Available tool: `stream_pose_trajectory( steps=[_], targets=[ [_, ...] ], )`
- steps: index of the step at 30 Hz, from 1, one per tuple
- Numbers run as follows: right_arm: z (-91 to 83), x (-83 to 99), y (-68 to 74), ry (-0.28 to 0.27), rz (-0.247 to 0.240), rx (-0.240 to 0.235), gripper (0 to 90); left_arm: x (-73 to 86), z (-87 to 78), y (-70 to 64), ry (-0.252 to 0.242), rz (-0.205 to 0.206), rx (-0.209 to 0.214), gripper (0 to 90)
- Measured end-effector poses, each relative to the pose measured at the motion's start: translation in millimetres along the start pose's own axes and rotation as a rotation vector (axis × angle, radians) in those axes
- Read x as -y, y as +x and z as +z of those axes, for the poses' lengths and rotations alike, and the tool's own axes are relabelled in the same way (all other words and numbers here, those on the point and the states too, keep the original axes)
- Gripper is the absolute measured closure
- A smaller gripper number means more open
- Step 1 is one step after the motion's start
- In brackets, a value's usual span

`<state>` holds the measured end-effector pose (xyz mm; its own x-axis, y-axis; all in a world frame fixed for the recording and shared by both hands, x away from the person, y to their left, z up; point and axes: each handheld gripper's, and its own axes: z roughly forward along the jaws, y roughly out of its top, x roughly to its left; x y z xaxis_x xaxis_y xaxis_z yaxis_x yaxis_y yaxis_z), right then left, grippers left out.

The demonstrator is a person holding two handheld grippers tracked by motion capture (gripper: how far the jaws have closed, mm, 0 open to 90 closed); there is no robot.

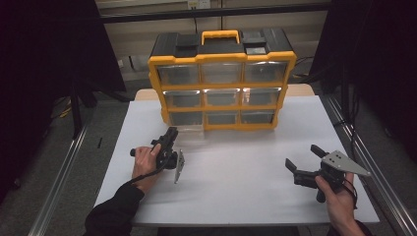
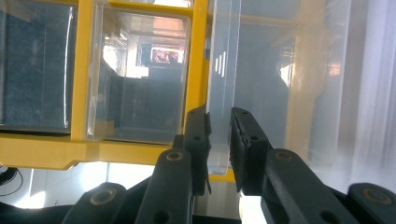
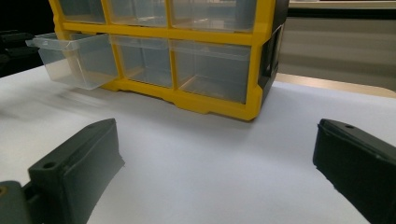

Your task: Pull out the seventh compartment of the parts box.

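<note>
High view: a yellow drawer cabinet (image 1: pixel 222 81) stands far on the white bench (image 1: pixel 236 182); left claw (image 1: pixel 170 134) meets its bottom-left clear drawer (image 1: pixel 186 119); right claw (image 1: pixel 301 159) hovers near right, wide open, empty.
Left gripper view: jaws pinch the drawer's front lip (image 2: pixel 219 116).
Right gripper view: the drawer (image 3: pixel 77 58) juts out.

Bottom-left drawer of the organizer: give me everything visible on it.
The bottom-left drawer is a clear, colourless plastic bin with a flared front lip, and it looks empty. It is pulled partway out of the yellow organizer, its front overhanging the white table, while the other drawers sit closed. The left gripper has its jaws on either side of the drawer's front lip, close to it or pinching it.
</note>
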<state>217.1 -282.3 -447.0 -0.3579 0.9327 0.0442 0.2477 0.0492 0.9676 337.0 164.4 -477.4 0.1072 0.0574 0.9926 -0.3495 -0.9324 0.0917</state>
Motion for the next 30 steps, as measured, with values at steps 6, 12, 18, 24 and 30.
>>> stream_pose_trajectory(
  steps=[6, 12, 18, 24, 30],
  targets=[
    [-0.2, 0.0, -0.3, 0.002, 0.001, 0.001, 0.4, -1.0, -3.8, -0.3, 0.003, -0.017, 0.003, 78.2],
    [0.0, 0.0, 0.1, 0.0, 0.001, -0.001, 0.4, -0.4, -5.3, 0.9, -0.019, -0.04, 0.011, 78.0],
    [0.2, 0.0, -0.1, 0.001, 0.0, 0.002, 0.4, -1.5, -12.1, 1.8, 0.004, -0.016, 0.016, 78.1],
    [0.4, 0.1, 0.2, 0.001, 0.0, -0.001, 0.4, -1.2, -15.7, 3.4, -0.017, -0.012, 0.012, 78.0],
    [0.4, 0.1, 0.6, 0.002, 0.005, 0.004, 0.4, 0.9, -15.2, 2.2, -0.035, -0.054, 0.018, 77.6]
  ],
)
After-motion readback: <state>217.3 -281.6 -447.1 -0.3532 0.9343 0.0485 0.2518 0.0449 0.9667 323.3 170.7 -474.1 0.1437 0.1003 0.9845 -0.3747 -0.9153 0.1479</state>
